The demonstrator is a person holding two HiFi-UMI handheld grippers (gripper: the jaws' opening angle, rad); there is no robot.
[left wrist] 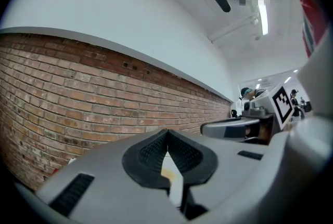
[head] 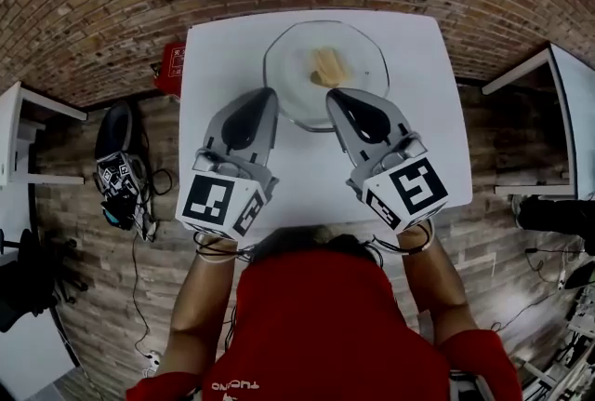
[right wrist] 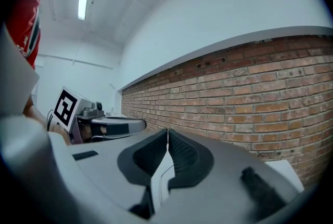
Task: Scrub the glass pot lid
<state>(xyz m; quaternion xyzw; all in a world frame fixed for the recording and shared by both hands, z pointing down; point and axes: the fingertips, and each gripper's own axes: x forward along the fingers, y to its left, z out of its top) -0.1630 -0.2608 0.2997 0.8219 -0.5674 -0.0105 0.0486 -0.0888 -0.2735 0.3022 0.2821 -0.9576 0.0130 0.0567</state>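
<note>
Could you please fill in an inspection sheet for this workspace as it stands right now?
Surface: white table, holding only the lid.
Job's things: glass pot lid lies at the far middle of the table, with a yellowish piece at its centre. What that piece is cannot be told.
Clutter: nothing seen on the table.
Grippers: left gripper and right gripper are both shut and empty, tips by the lid's near rim. Contact cannot be told.
Cables: loose cables lie on the floor at left, beside a marker-tagged device.
Surroundings: brick floor; red object at the table's far left corner; side tables left and right.
</note>
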